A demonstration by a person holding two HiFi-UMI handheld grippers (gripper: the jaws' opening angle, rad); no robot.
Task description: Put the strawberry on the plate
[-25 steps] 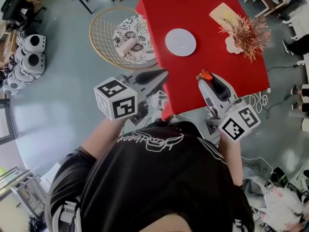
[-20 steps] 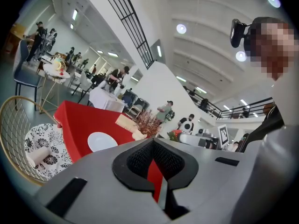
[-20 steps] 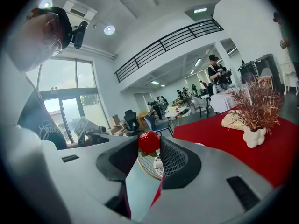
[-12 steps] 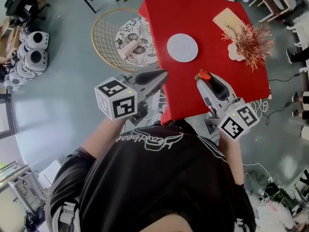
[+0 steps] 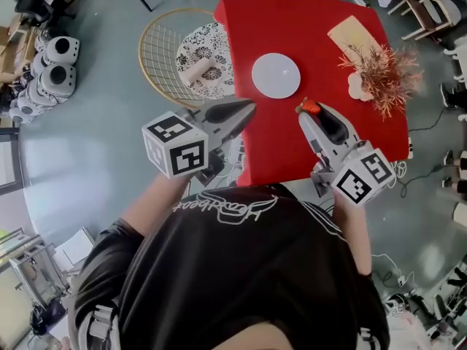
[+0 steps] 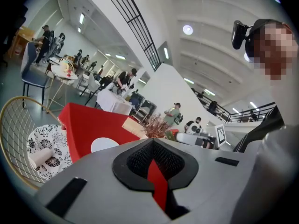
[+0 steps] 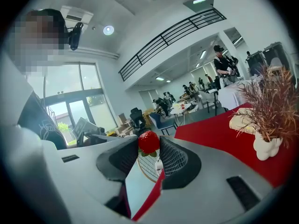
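A round white plate (image 5: 276, 75) lies on the red table (image 5: 277, 152), toward its far side. My right gripper (image 5: 309, 112) is shut on a red strawberry (image 5: 311, 108) and holds it over the table, just near and right of the plate. In the right gripper view the strawberry (image 7: 148, 142) sits pinched at the tips of the right gripper (image 7: 149, 146), green leaves downward. My left gripper (image 5: 248, 109) hovers at the table's left edge, shut and empty. The left gripper (image 6: 152, 146) points at the plate (image 6: 105, 144).
A dried plant in a white vase (image 5: 379, 68) and a tan board (image 5: 352, 30) stand at the table's far right. A gold wire basket with a patterned cushion (image 5: 182, 57) sits on the floor left of the table. Chairs and cables ring the table.
My right gripper has carried the strawberry a little closer to the plate. The left gripper has stayed about where it was.
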